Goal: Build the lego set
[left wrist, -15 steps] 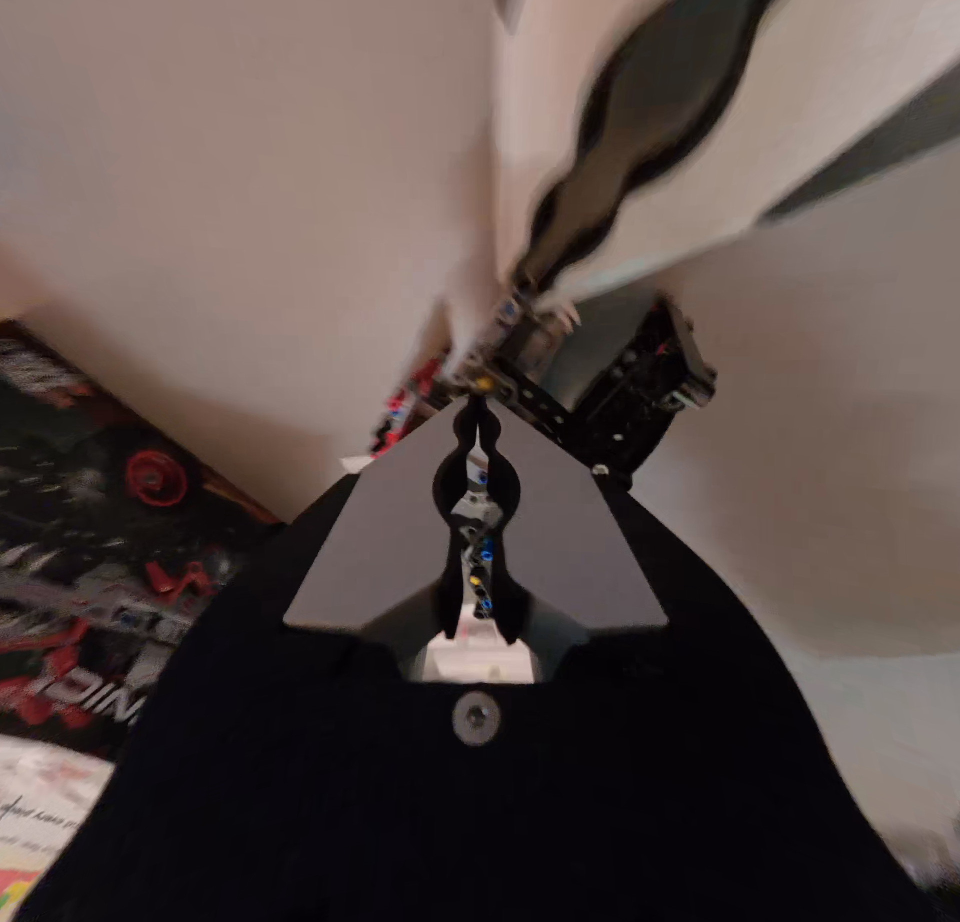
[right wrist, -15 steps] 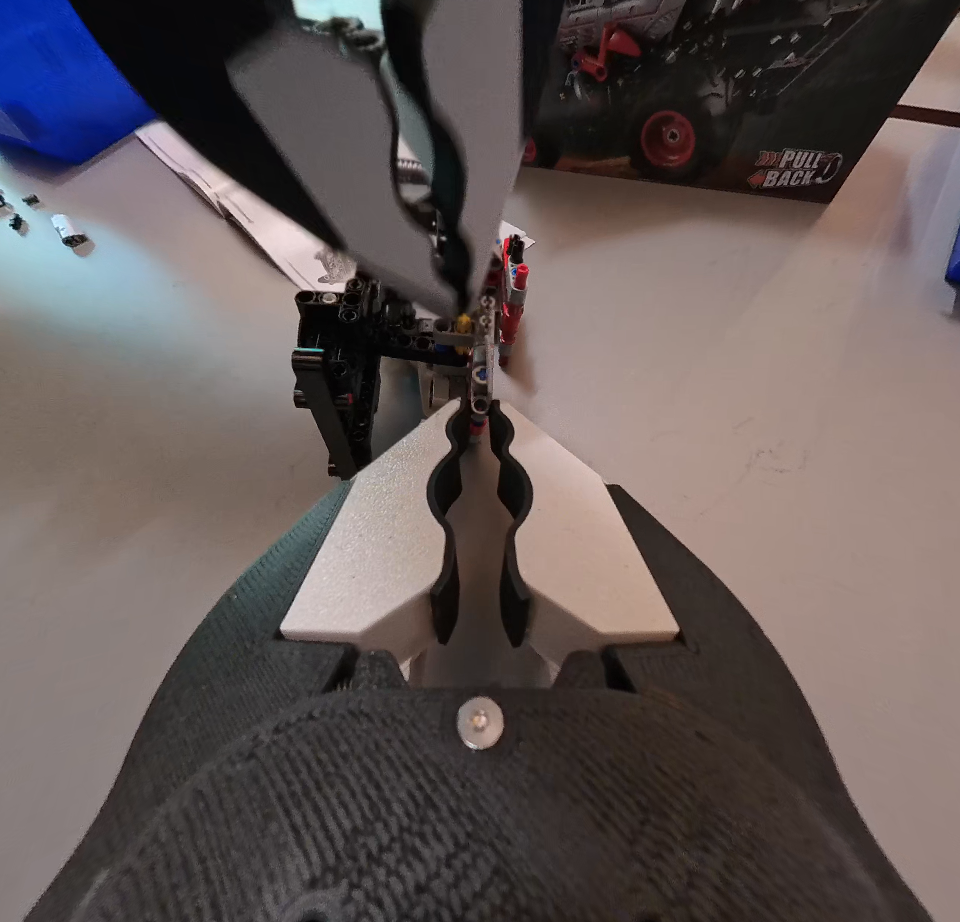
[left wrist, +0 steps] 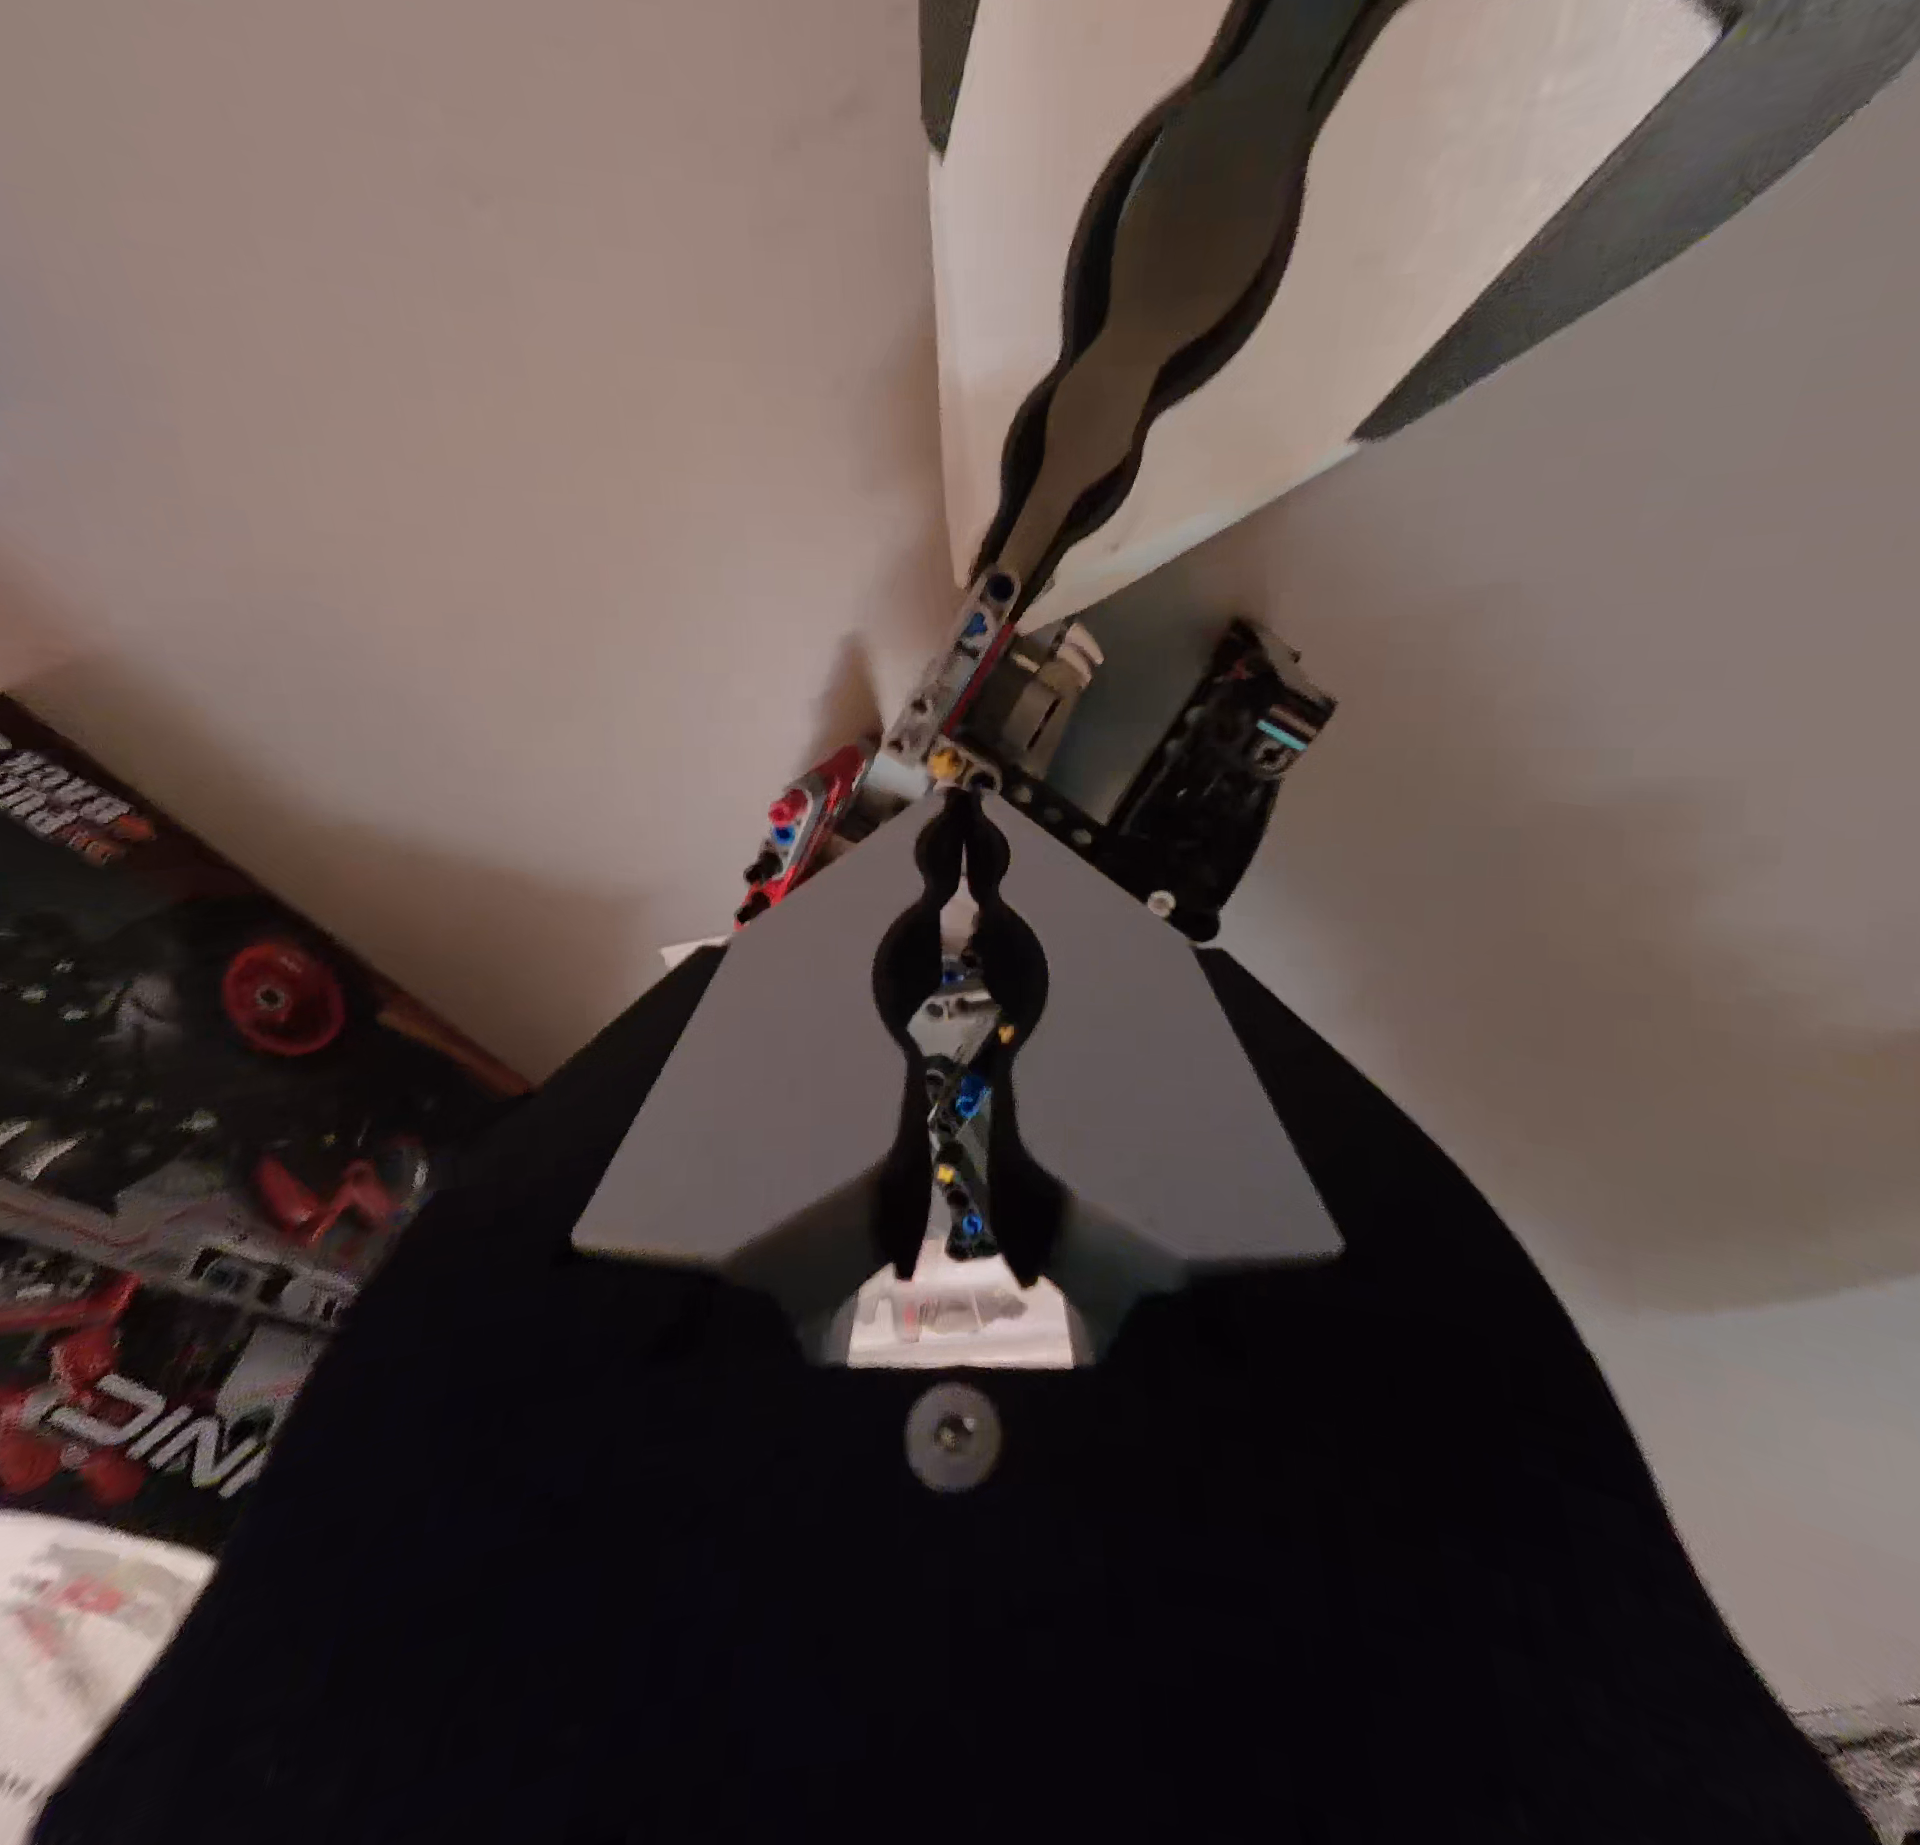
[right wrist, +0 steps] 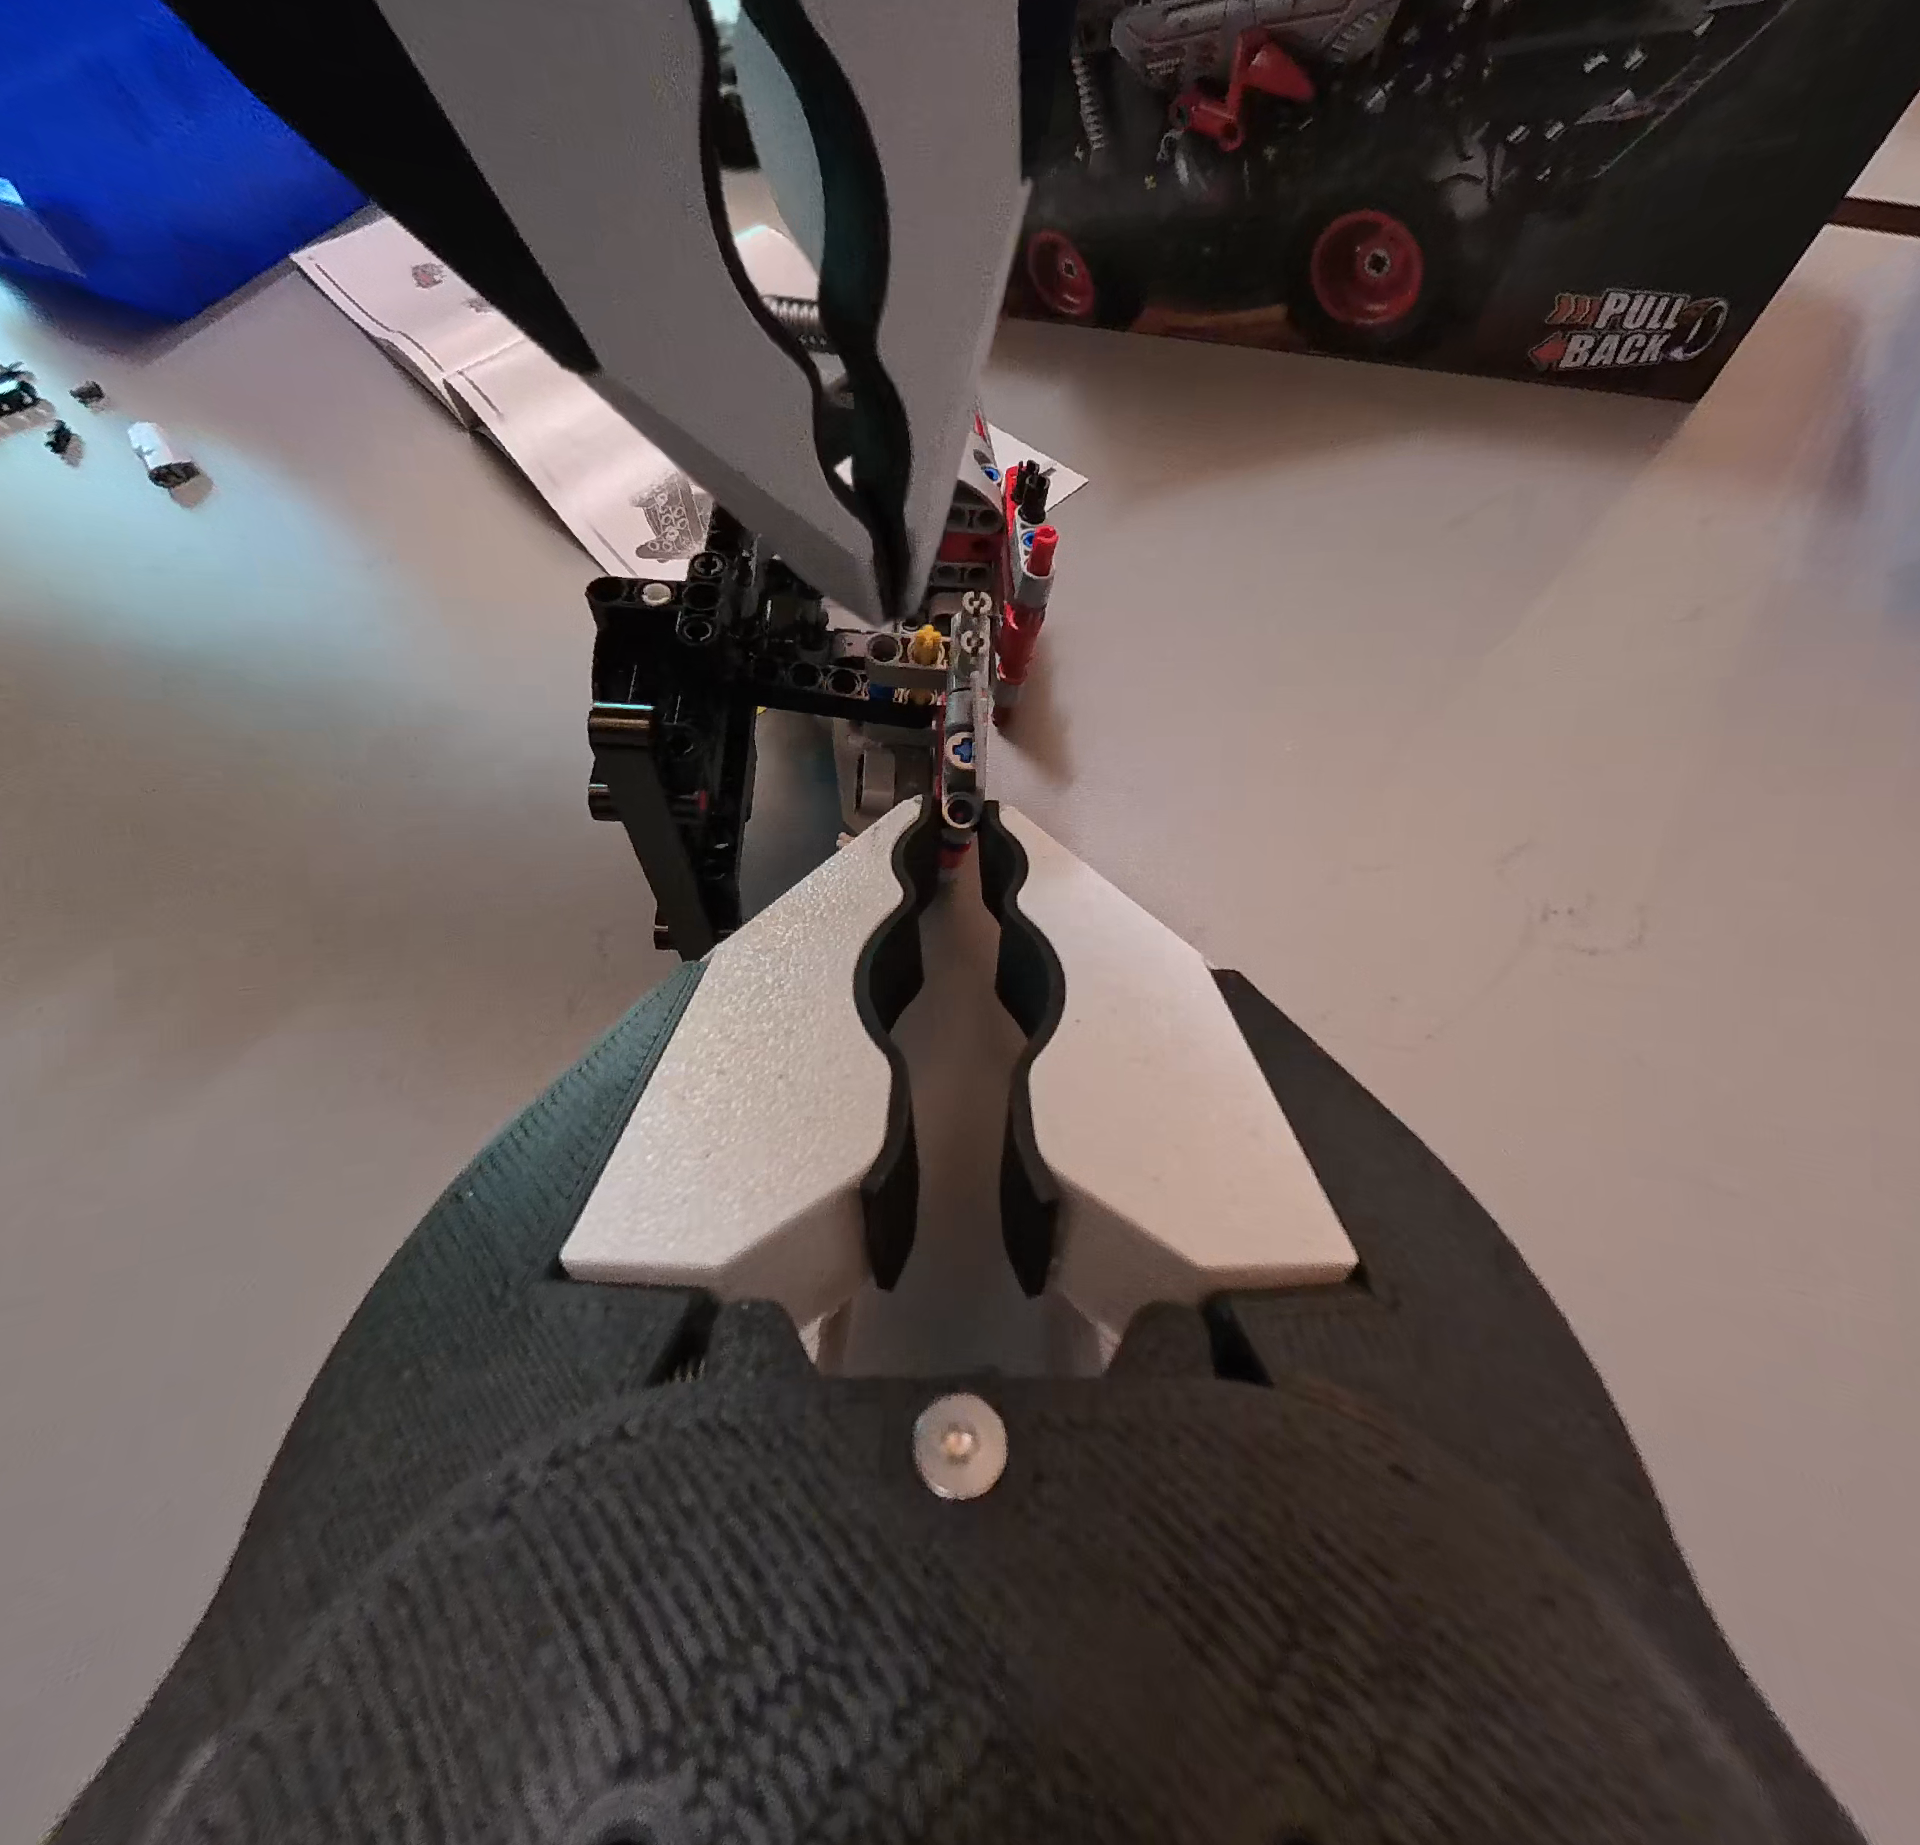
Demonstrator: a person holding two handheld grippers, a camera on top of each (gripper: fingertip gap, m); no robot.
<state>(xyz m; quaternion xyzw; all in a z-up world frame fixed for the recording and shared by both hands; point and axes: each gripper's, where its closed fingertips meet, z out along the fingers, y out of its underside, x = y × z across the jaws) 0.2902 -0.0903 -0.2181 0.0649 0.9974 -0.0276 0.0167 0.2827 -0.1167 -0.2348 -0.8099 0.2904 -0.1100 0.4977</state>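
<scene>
The lego model (right wrist: pixel 727 694), a half-built frame of black beams with grey and red parts, sits on the pale worktop (right wrist: pixel 1403 808) between the two tools, just in front of the set's box (right wrist: pixel 1455 164); the box stands at the far side, its front printed with a red-wheeled truck. The right hand-held gripper (right wrist: pixel 961 824) reaches in from the near side, its jaws drawn narrow around the end of a grey beam (right wrist: pixel 964 746) that sticks out of the model toward the camera; that beam carries a blue pin. The left hand-held gripper (right wrist: pixel 894 600) comes down from above and behind, its jaws closed to a thin slit with the tips at the model's top beside a yellow pin (right wrist: pixel 925 644); whether they actually pinch a part there I cannot tell. In the left wrist view the same left hand-held gripper (left wrist: pixel 961 808) has its tips nearly touching right over the yellow pin (left wrist: pixel 943 759). An open instruction booklet (right wrist: pixel 540 424) lies flat behind the model; a blue bin (right wrist: pixel 125 133) stands at the far left, with a few small loose pieces (right wrist: pixel 156 450) scattered near it.
</scene>
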